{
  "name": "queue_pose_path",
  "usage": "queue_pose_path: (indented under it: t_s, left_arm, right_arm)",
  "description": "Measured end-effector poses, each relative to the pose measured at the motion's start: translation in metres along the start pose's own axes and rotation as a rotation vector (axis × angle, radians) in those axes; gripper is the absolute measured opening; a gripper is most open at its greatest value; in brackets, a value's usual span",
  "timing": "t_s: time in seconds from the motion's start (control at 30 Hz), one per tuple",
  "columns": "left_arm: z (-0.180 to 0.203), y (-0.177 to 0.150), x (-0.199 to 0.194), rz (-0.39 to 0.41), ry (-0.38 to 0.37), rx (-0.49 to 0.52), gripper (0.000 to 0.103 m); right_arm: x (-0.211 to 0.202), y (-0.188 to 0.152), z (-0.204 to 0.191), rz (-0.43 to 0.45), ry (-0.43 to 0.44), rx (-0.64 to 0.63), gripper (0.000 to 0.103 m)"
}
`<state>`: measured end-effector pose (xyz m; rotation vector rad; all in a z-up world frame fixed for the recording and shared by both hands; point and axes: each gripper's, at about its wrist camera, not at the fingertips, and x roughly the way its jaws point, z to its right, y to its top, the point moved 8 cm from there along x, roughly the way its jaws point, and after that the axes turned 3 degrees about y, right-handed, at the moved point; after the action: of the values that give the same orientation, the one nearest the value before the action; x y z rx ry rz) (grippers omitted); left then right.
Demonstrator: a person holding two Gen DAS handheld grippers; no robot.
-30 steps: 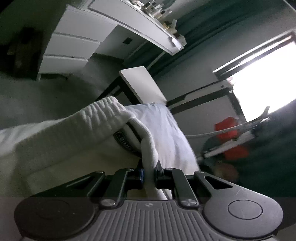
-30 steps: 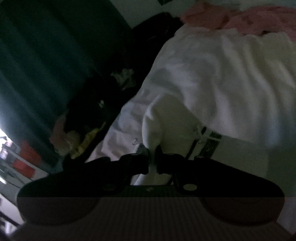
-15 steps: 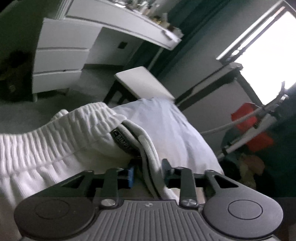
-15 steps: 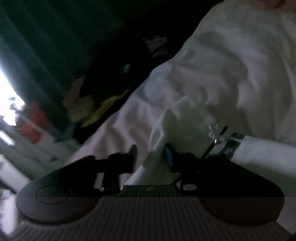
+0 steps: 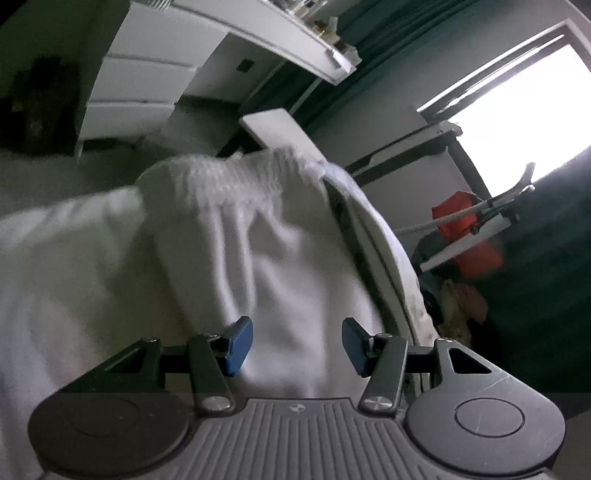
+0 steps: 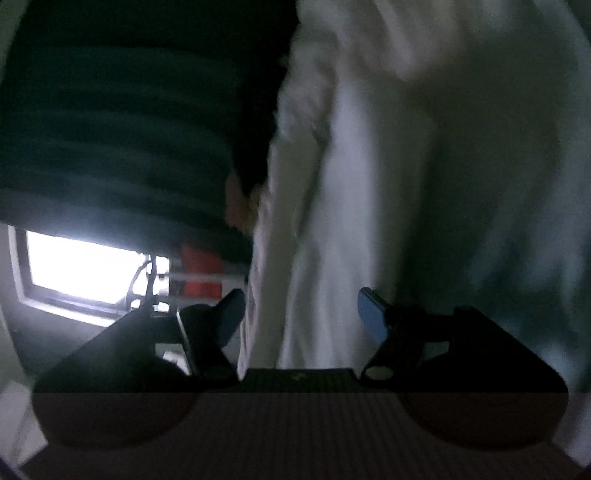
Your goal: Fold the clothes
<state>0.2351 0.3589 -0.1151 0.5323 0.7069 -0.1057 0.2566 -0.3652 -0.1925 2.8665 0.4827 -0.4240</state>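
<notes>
A white garment (image 5: pixel 229 236) with a ribbed elastic waistband (image 5: pixel 236 177) lies bunched on the bed and fills the middle of the left wrist view. My left gripper (image 5: pixel 297 345) is open just above it, its blue pads (image 5: pixel 240 343) wide apart with cloth showing between them. In the dim, blurred right wrist view the same white cloth (image 6: pixel 388 184) fills the right half. My right gripper (image 6: pixel 301 317) is open too, with the cloth's edge in the gap between its pads.
A white dresser (image 5: pixel 136 88) and a white shelf with small items (image 5: pixel 288 33) stand at the back. A white stool (image 5: pixel 280 133) stands beyond the garment. A bright window (image 5: pixel 524 110) and a red object (image 5: pixel 469 236) are at right. A dark curtain (image 6: pixel 122 122) hangs at left.
Both grippers were shut on folds of the white garment a second ago. Both have opened wide and let go, and the cloth has dropped and bunched up.
</notes>
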Motion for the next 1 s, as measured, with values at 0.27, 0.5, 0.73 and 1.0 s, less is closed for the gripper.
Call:
queue_pose_path:
  t_s: [0.27,0.5,0.73,1.0]
  left_arm:
    - [-0.021,-0.024,0.026,-0.044,0.03,-0.089,0.059]
    - [-0.008,-0.01,0.053,0.052,0.111,-0.125,0.054]
    - [0.002,0.009,0.039,0.068,0.189,-0.109,0.014]
    - [0.006,0.029,-0.015,0.089,0.153,-0.038,0.012]
  right_arm:
    - [0.048,-0.035,0.005,-0.072,-0.006,-0.028,0.07]
    - [0.055,0.046,0.018,0.295,0.017,-0.016,0.063]
    - [0.063,0.081,0.039,0.352,-0.045,0.014,0.016]
    - [0.035,0.077,0.019,0.305,-0.039,-0.022,0.011]
